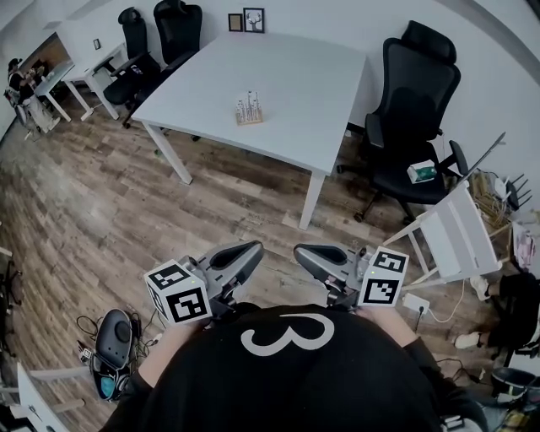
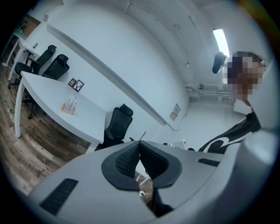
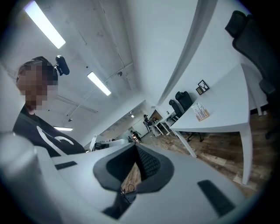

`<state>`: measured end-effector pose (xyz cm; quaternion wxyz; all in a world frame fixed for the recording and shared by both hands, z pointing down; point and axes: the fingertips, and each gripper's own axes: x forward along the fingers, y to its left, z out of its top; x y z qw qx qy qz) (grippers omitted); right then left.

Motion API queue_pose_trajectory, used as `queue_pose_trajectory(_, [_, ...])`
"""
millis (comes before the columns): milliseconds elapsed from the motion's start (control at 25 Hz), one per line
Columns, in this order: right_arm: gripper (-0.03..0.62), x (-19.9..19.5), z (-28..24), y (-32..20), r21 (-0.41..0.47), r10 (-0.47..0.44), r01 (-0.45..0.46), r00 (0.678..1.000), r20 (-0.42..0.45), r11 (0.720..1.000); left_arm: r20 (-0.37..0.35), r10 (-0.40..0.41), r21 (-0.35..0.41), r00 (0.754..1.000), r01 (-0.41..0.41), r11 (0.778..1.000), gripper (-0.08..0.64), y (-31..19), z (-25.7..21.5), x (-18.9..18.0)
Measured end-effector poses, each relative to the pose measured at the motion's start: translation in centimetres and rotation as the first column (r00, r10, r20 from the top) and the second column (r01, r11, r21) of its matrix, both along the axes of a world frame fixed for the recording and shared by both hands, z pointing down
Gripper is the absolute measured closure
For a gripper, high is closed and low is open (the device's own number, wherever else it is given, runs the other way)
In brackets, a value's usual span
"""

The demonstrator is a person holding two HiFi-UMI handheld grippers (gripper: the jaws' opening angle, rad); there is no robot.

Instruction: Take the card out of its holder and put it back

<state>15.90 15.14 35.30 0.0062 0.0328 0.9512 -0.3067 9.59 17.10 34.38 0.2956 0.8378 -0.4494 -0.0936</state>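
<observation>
The table (image 1: 295,80) is smooth matt white, the floor (image 1: 101,211) wood-grained, the holder (image 1: 249,120) pale wood.

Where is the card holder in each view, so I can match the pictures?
Head view: holder upper centre, on the white table.
Left gripper view: holder left of centre, on the table.
Right gripper view: holder right of centre, on the table.
Shared landmark: the two frames at the table's wall edge, beyond the holder.
</observation>
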Motion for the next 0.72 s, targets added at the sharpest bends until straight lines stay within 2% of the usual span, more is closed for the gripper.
queue_pose_trajectory(440, [0.586,0.3,1.1,-4.4,0.012,0.081,-0.081,0.997,0.000,0.997,0.010,0.050,0.006,0.999,-0.050,0.999,0.546,-4.3,1.0,-0.6])
queue_pose_trajectory(720, [0.586,-1.9,1.7,-9.0,-0.010,0.128,-0.128,0.992,-0.005,0.992,0.021,0.103,-0.006,0.994,-0.103,0.995,0.548,-9.4,1.4,-2.6])
